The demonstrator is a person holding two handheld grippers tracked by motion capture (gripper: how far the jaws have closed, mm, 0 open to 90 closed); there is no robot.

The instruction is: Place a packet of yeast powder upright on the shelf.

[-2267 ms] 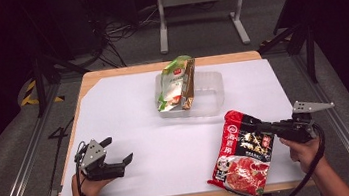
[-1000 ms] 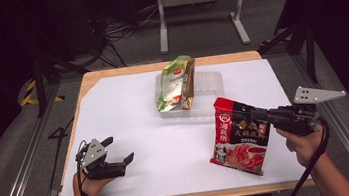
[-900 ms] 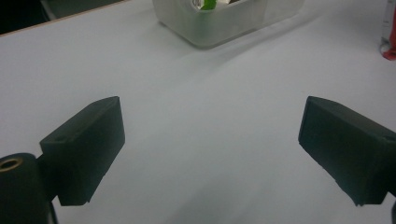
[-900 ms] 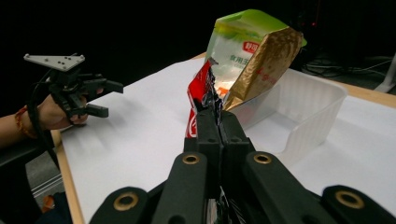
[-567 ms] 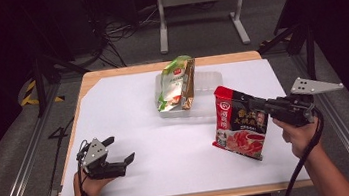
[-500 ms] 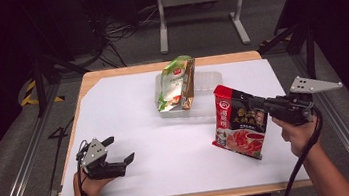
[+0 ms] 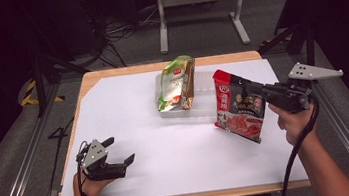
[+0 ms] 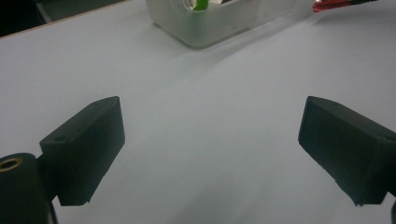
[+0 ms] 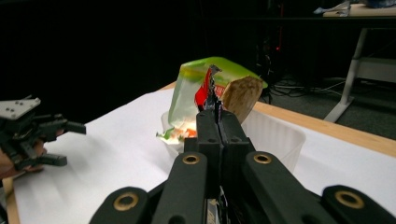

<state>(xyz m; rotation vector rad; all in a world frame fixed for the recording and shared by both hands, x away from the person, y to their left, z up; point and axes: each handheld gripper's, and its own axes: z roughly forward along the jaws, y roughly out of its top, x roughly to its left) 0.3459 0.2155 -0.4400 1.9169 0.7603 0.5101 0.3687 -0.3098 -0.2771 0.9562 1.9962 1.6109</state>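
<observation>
High view: the right gripper [image 7: 258, 89] pinches a red pouch [image 7: 238, 106] lifted off the bench [image 7: 128, 108] beside a clear tray [image 7: 204, 105], its lower corner perhaps touching. Left gripper view: jaws gape wide, empty, the tray cut off above. Right gripper view: clamped jaws hide most of the pouch's edge.

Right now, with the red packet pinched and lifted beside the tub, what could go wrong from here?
1. The right gripper holds the red packet only by one edge, so it hangs tilted and might slip or swing.
2. The clear tub already holds the green packet standing upright; pushing the red one in may topple it or shove the tub.
3. The left gripper rests open, far away, steadying nothing.
</observation>
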